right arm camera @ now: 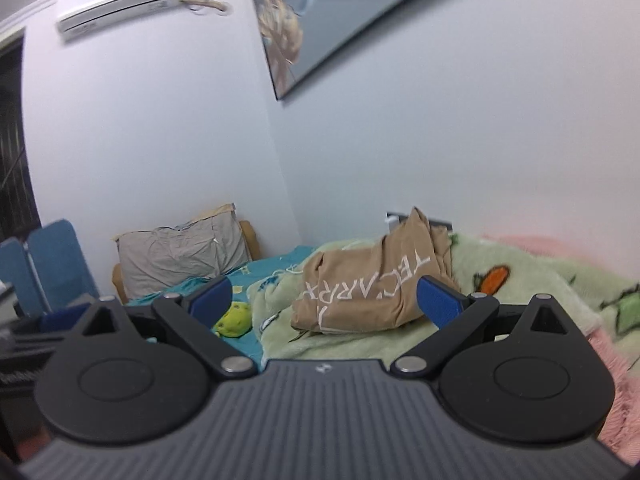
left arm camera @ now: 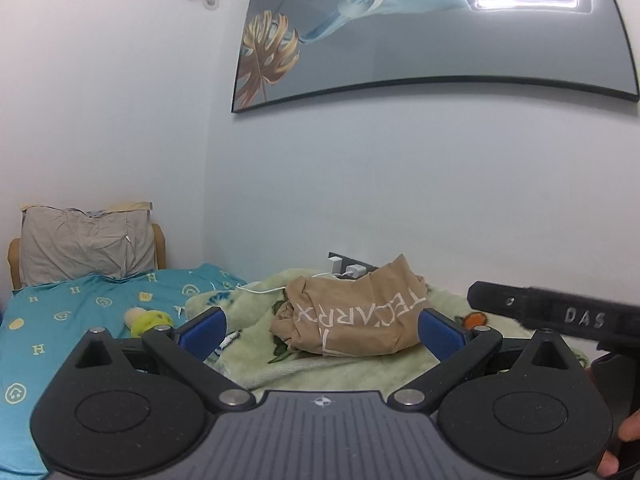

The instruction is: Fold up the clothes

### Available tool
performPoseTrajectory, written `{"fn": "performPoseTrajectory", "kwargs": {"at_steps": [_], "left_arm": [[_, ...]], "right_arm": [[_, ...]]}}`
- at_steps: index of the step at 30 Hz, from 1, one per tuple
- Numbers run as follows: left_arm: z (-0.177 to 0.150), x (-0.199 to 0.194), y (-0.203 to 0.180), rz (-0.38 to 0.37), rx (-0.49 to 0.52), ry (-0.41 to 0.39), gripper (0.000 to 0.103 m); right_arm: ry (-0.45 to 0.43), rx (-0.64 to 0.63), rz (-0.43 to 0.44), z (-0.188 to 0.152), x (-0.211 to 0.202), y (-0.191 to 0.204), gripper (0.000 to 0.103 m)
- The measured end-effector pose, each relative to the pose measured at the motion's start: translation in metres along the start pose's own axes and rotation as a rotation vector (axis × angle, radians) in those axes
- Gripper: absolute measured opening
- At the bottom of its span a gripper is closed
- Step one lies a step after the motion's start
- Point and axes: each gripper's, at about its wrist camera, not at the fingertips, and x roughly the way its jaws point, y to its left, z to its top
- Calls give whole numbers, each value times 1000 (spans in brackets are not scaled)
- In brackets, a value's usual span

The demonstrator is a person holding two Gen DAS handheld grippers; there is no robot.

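Note:
A tan garment with white lettering (left arm camera: 352, 312) lies crumpled in a heap on a light green fleece blanket (left arm camera: 280, 356) on the bed. It also shows in the right wrist view (right arm camera: 368, 288). My left gripper (left arm camera: 322, 330) is open and empty, held short of the garment with its blue pads wide apart. My right gripper (right arm camera: 324, 300) is open and empty too, also short of the garment. Part of the right gripper's black body (left arm camera: 560, 312) shows at the right edge of the left wrist view.
A teal patterned sheet (left arm camera: 80, 320) covers the bed's left part, with a grey pillow (left arm camera: 84, 248) at the head. A yellow-green plush toy (left arm camera: 148, 322) lies on the sheet. A white charger and cable (left arm camera: 352, 270) sit by the wall. A pink blanket (right arm camera: 612, 360) lies at right.

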Motion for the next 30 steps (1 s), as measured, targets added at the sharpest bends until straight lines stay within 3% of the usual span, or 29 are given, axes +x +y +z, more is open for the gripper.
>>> {"fn": "performPoseTrajectory", "kwargs": {"at_steps": [12, 30], "left_arm": [[-36, -26, 23, 82, 12, -19, 103], [-51, -30, 37, 99, -5, -14, 103]], "right_arm": [[-60, -95, -31, -35, -15, 35, 101], [-58, -149, -96, -53, -12, 53, 100]]}}
